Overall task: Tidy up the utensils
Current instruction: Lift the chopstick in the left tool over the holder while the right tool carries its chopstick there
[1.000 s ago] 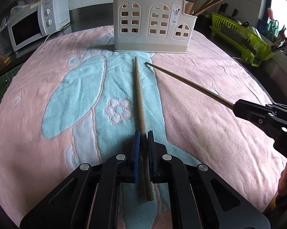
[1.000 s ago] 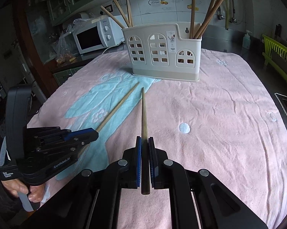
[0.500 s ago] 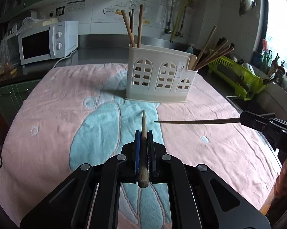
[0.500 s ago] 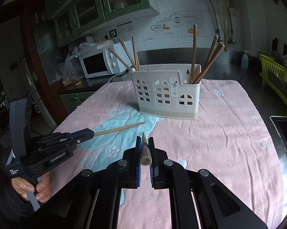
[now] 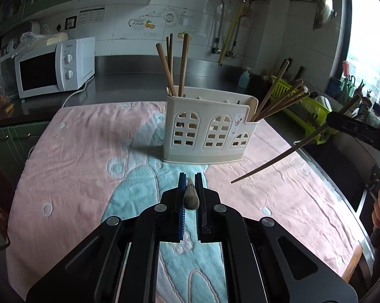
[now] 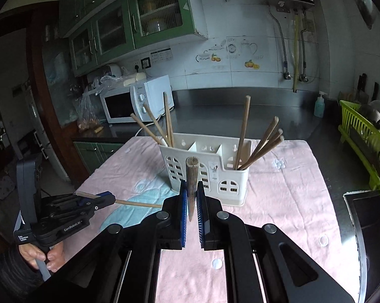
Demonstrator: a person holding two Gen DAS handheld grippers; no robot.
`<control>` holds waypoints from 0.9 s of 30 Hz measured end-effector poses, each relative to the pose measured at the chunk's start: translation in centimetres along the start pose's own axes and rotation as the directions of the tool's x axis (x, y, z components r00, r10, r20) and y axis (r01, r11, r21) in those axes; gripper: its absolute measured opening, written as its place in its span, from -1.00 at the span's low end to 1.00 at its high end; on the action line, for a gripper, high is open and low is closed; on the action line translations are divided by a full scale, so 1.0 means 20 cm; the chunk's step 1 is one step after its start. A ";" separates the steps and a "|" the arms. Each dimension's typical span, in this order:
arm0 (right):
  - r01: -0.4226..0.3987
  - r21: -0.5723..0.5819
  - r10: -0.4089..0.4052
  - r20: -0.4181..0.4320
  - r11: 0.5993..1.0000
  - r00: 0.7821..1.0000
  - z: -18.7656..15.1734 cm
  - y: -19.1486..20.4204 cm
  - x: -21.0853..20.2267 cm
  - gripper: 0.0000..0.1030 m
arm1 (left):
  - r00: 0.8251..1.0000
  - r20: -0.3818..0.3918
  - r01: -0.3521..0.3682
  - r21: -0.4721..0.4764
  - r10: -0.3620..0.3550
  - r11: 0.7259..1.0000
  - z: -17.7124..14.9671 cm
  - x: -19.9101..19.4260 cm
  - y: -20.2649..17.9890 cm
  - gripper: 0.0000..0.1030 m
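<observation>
Taking the cream utensil holder [image 5: 210,131] on the pink towel [image 5: 84,151] as the landmark: to its left and nearer the camera, the left gripper [image 5: 190,197] is clamped narrow on a chopstick [image 5: 190,198], seen end-on between the blue pads. A second ago this stick lay flat on the towel in front of the holder; now it is lifted clear, tip aimed towards the holder's base. To the holder's right, the right gripper [image 6: 191,199] is likewise closed tight on the second chopstick [image 6: 192,176], which has also risen off the towel and tilts steeply, its thick end up. Both sticks are picked up, and the towel in front of the holder is bare. What remains, I judge, is carrying each over the holder's rim and dropping it into a compartment beside the sticks already standing there.
</observation>
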State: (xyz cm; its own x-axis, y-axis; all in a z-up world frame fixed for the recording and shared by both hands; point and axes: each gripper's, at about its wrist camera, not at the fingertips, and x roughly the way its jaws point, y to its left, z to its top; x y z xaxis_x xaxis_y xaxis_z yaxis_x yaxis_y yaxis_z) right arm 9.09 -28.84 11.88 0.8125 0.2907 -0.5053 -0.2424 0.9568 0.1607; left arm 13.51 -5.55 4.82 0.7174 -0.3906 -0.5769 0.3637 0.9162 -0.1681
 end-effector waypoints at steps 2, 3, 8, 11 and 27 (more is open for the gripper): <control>-0.002 0.005 0.002 0.008 1.000 1.000 0.08 -0.04 -0.02 -0.86 | 1.000 0.010 0.010 0.007 -0.010 1.000 0.06 -0.01 -0.01 -0.90; 0.000 0.001 0.000 0.010 1.000 1.000 0.12 -0.05 -0.03 -0.86 | 1.000 0.016 0.014 0.012 -0.014 1.000 0.09 -0.01 -0.01 -0.90; 0.013 -0.021 -0.012 0.039 1.000 0.999 0.31 -0.08 -0.10 -0.86 | 0.998 0.047 0.039 0.039 -0.040 0.998 0.25 -0.04 -0.05 -0.91; 0.035 -0.049 -0.032 0.060 0.998 0.998 0.40 -0.08 -0.12 -0.86 | 0.996 0.077 0.048 0.056 -0.052 0.997 0.34 -0.07 -0.08 -0.91; 0.084 -0.076 -0.080 0.049 0.994 0.996 0.61 -0.18 0.01 -0.86 | 0.941 0.338 -0.046 0.057 0.025 0.997 0.94 -0.09 -0.20 -0.91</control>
State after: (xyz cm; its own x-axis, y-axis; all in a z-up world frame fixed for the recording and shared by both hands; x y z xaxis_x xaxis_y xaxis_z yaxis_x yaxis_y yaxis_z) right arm 16.63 -32.31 21.43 0.8542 0.2125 -0.4746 -0.2130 0.9756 0.0534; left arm 21.99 -10.17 21.53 0.8847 -0.3752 -0.2767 0.3631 0.9268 -0.0957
